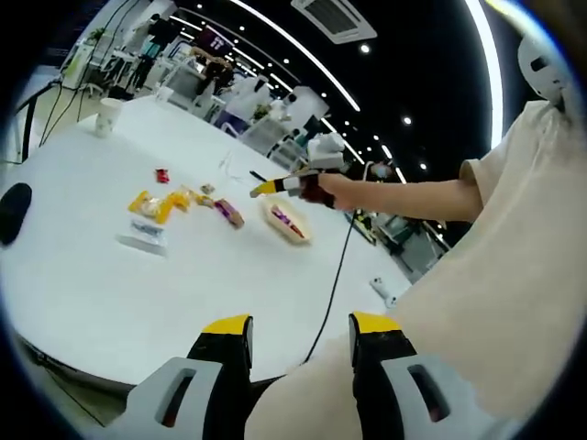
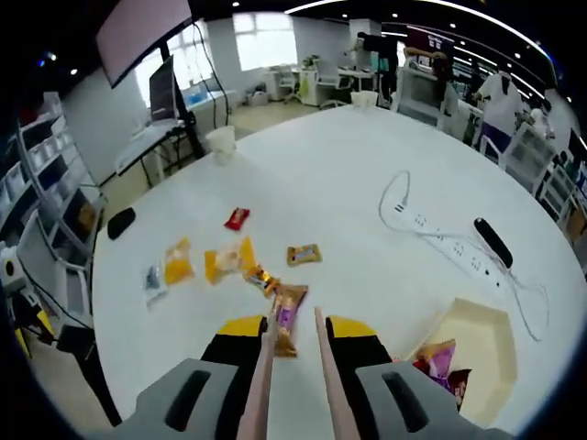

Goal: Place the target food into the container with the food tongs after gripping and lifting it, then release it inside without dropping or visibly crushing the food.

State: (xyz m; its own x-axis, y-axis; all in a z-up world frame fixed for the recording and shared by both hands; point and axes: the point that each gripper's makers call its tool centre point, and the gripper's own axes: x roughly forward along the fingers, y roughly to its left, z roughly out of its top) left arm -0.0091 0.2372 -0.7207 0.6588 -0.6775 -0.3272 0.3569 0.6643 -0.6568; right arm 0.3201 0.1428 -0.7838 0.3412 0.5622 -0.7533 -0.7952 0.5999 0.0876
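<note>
Right gripper view: the right gripper [image 2: 293, 341], its yellow-tipped jaws closed on a pair of food tongs [image 2: 292, 367], holds the two tong arms forward over a round white table [image 2: 367, 174]. Between the tong tips sits a wrapped snack [image 2: 287, 316]; whether it is lifted clear of the table cannot be told. Just beyond it lie further packets: a small orange-brown one [image 2: 304, 254], yellow ones [image 2: 227, 261], and a red one [image 2: 237, 218] farther off. The cream container [image 2: 477, 344], at lower right and near the tongs, already holds wrapped food [image 2: 442, 365]. A white power strip with cord [image 2: 440, 229] and a dark remote-like object [image 2: 492, 241] lie beyond the container; a paper cup [image 2: 221, 144] stands near the far edge. Left gripper view: the left gripper [image 1: 301, 337] hangs off the near table edge, jaws parted and holding nothing, well apart from the food. Across the table, the person's hand [image 1: 321, 188] carries the other gripper above the container [image 1: 286, 220], beside the scattered packets [image 1: 160, 206].
</note>
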